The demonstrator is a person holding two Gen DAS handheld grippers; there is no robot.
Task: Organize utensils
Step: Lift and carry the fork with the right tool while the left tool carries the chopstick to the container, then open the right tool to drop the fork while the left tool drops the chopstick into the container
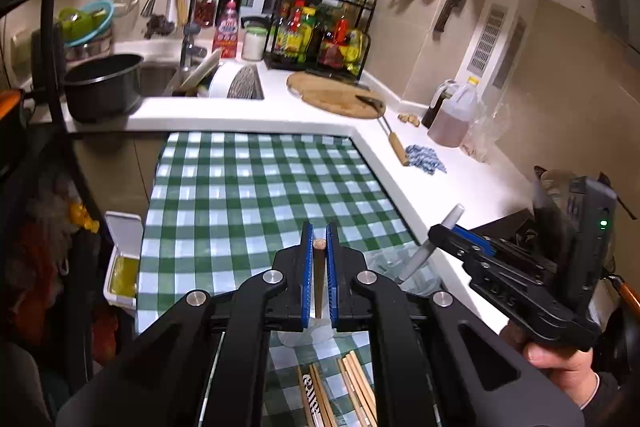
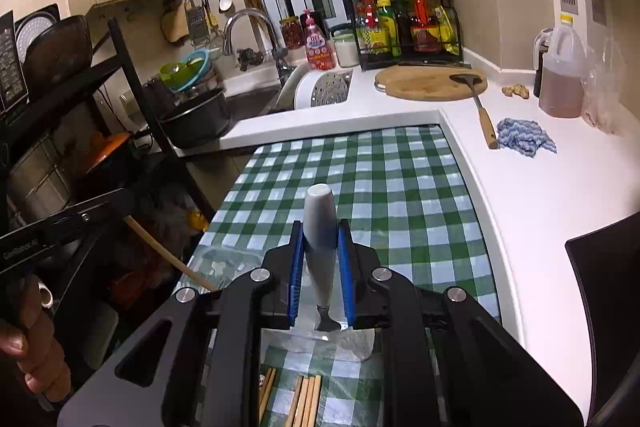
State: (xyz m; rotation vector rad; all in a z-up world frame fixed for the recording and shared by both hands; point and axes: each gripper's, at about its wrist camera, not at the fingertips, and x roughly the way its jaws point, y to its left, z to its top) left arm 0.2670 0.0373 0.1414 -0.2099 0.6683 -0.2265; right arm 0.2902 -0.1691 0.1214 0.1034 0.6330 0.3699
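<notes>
My left gripper (image 1: 319, 233) is shut on a thin wooden stick (image 1: 319, 269), like a chopstick, which stands upright between the blue pads above the green checked tablecloth (image 1: 256, 187). My right gripper (image 2: 320, 231) is shut on a grey-handled utensil (image 2: 319, 211), handle up, with its metal end (image 2: 327, 321) pointing down. In the left wrist view the right gripper (image 1: 442, 233) tilts that utensil (image 1: 454, 217) over a clear container (image 1: 394, 261). In the right wrist view the left gripper (image 2: 120, 207) is at the left with the stick (image 2: 168, 255). Several wooden chopsticks (image 1: 354, 387) lie on the cloth below.
A white counter (image 2: 540, 195) wraps the table, with a round cutting board (image 2: 430, 83), a wooden-handled spatula (image 2: 486, 125), a blue cloth (image 2: 526, 137) and an oil jug (image 2: 562, 75). At the back are a sink, a dark pot (image 1: 104, 87) and a bottle rack (image 1: 324, 27). A white bin (image 1: 122, 255) stands left.
</notes>
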